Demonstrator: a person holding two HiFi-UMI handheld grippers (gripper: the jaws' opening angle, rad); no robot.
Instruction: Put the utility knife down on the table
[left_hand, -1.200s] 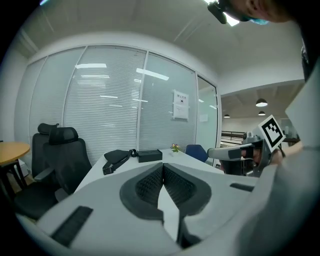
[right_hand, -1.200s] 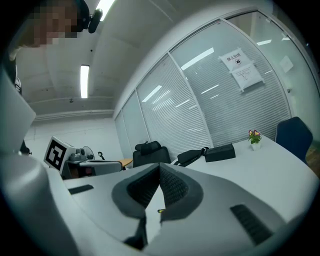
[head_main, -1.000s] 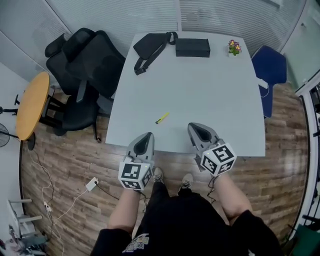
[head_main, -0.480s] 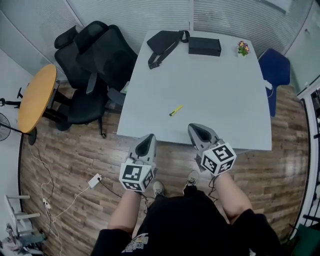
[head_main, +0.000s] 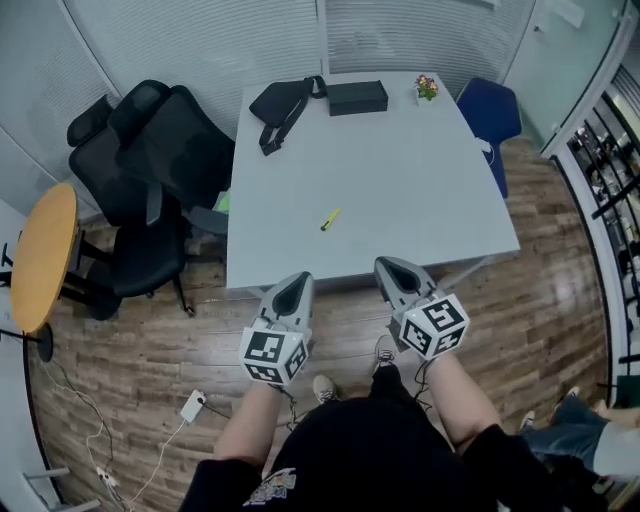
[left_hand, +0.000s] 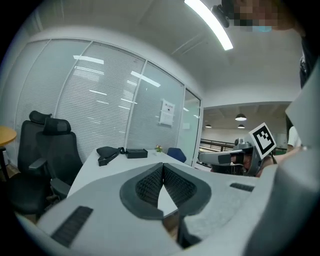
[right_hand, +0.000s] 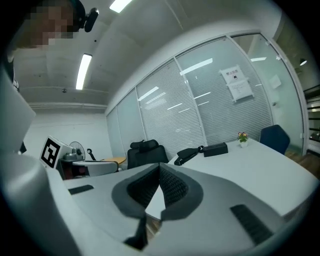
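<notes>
The yellow utility knife (head_main: 330, 219) lies alone on the grey table (head_main: 400, 200), near its front left part. Both grippers are held level over the wood floor, short of the table's near edge. The left gripper (head_main: 294, 284) is shut with nothing between its jaws, and its pads meet at the tip (left_hand: 163, 167). My right gripper (head_main: 387, 267) is shut and empty too (right_hand: 160, 170). Neither gripper view shows the knife. Each gripper view shows the other gripper off to one side.
A black bag (head_main: 280, 105), a black box (head_main: 357, 97) and a small plant (head_main: 427, 88) stand at the table's far edge. Black office chairs (head_main: 150, 150) and a round wooden table (head_main: 40, 255) are at the left, a blue chair (head_main: 490, 110) at the far right.
Both grippers have drawn back from over the table's near edge to over the floor. The knife stays where it lay on the table. Both jaws stay shut.
</notes>
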